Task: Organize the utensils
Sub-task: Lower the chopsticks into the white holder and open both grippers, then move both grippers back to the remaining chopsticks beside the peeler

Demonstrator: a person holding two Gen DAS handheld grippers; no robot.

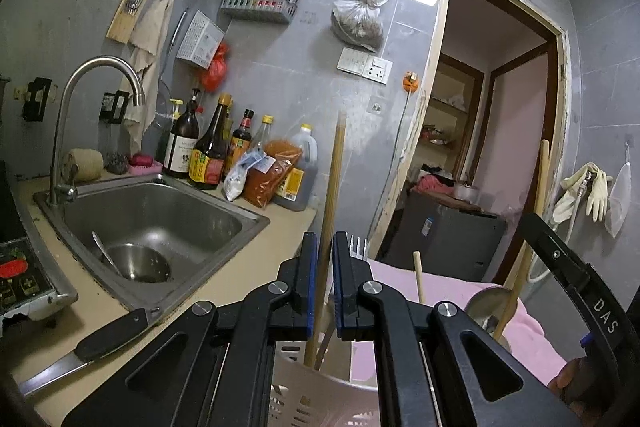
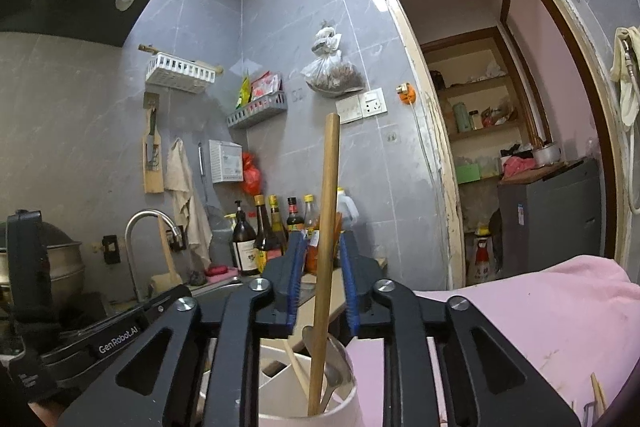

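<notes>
Left claw point(image 1: 325, 259): pads nearly together around a thin wooden stick point(image 1: 334, 195), small gap on each side, so contact can't be confirmed. The stick stands upright in a perforated holder point(image 1: 320, 399) directly below the claw, with fork point(image 1: 357, 246) tines showing just right of the right pad. Right claw point(image 2: 323, 267): pads apart, wooden handle point(image 2: 326, 227) between them, visible gap on both sides, not clamped. The handle leans slightly and its lower end sits in a white cup point(image 2: 312, 415) with a divider, alongside a metal spoon point(image 2: 332, 375) and another wooden piece. The cup is right under the claw, touching pink cloth point(image 2: 540, 327) on its right. In the left view, two more wooden handles rise from the cloth side, one next to the other rig's black body point(image 1: 580, 291). The sink point(image 1: 160, 223) takes up the left part of the tabletop point(image 1: 248, 267), with a spoon in a steel bowl point(image 1: 136, 263) inside it. Bottles point(image 1: 208, 151) crowd the back edge against the wall. A black-handled knife point(image 1: 100, 343) lies along the front edge beside the sink's near corner. The bare strip of tabletop between sink and holder is narrow. A doorway point(image 1: 500, 127) lies beyond the right end.
</notes>
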